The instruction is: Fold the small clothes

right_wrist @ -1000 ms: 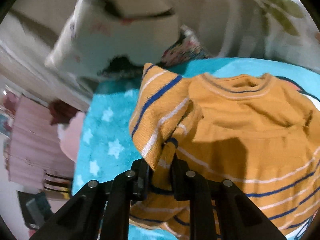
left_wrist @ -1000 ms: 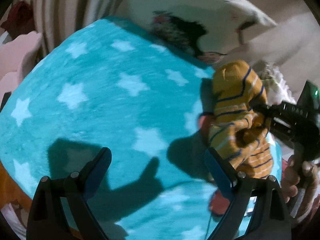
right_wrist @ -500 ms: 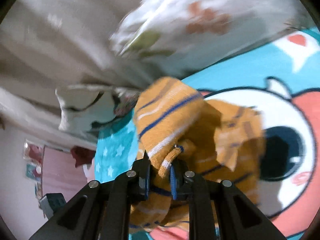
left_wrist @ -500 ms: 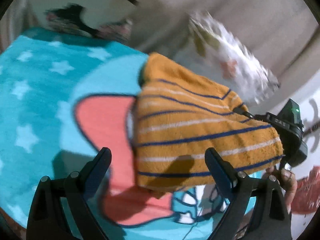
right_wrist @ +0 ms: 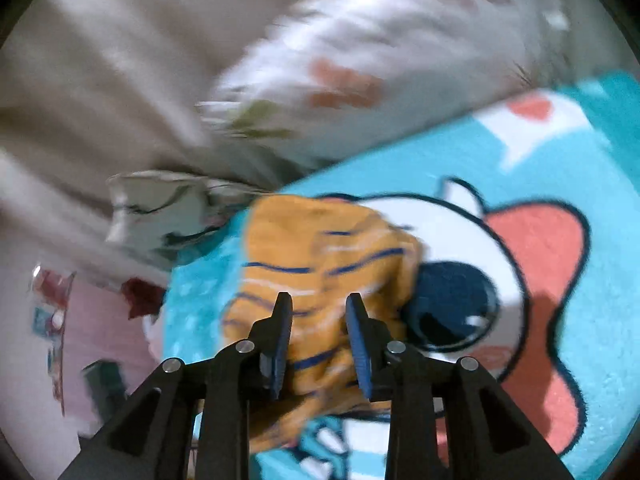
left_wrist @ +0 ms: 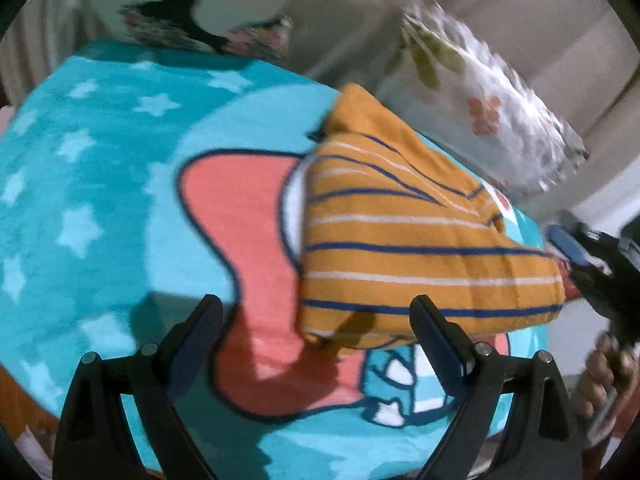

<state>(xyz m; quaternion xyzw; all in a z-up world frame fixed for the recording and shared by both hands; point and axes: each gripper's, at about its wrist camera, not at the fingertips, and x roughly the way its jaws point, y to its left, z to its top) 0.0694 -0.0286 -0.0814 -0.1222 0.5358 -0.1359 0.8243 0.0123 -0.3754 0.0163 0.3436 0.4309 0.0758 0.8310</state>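
Above folded striped shirt (right_wrist: 320, 256): right tool (right_wrist: 319, 312) tilted down, jaws just parted.

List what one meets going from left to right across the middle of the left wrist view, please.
Teal star blanket → coral cartoon shape printed on it → orange striped garment → right gripper at the far right edge.

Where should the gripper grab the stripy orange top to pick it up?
Probably the striped orange top's thick folded corner nearest the left gripper, coming from that near side. That edge lifts slightly off the blue cartoon blanket, so a finger could slip underneath.
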